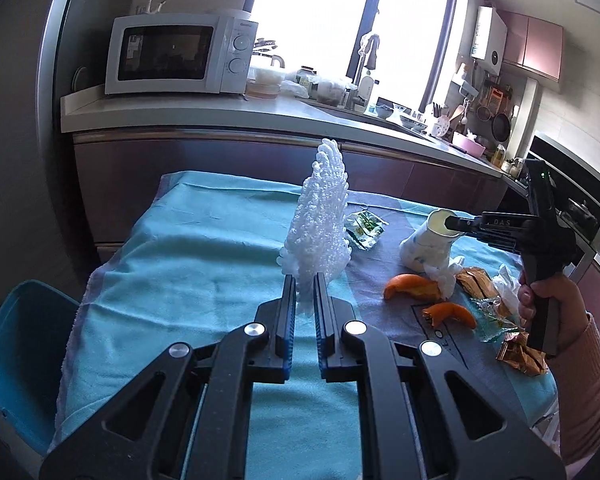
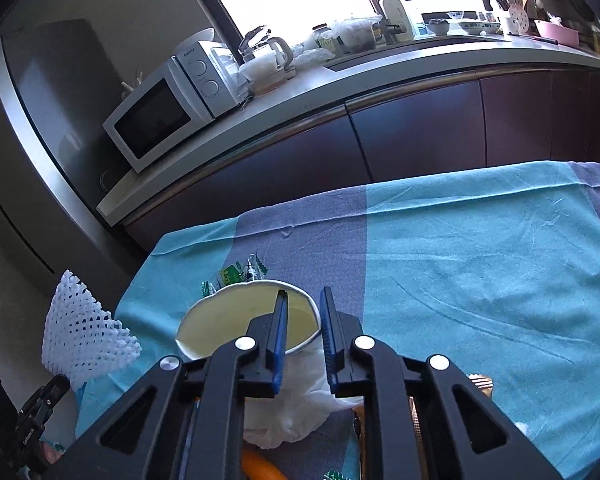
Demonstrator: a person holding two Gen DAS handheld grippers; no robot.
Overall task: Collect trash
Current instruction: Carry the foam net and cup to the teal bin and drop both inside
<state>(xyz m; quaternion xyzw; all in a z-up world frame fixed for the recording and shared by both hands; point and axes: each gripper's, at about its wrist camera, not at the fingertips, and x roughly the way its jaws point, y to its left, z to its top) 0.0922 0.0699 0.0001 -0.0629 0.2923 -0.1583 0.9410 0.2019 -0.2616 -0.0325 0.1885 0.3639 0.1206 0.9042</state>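
My left gripper [image 1: 305,284] is shut on the lower end of a white foam fruit net [image 1: 320,216], which stands upright above the teal tablecloth [image 1: 188,264]. To the right, my right gripper [image 1: 450,224] straddles the rim of a tilted white paper cup [image 1: 428,248]. In the right wrist view one finger is inside the cup [image 2: 236,320] and the other outside, so the right gripper [image 2: 304,296] is shut on the cup wall. The foam net [image 2: 80,328] shows at the left there. Orange peels [image 1: 412,286], a crumpled tissue [image 1: 444,276], a green wrapper [image 1: 366,230] and gold wrappers [image 1: 476,282] lie around the cup.
A blue container [image 1: 16,360] sits below the table's left edge. A kitchen counter [image 1: 220,114] with a microwave [image 1: 172,54] and a sink runs behind the table. A hand in a pink sleeve [image 1: 580,360] holds the right gripper's handle.
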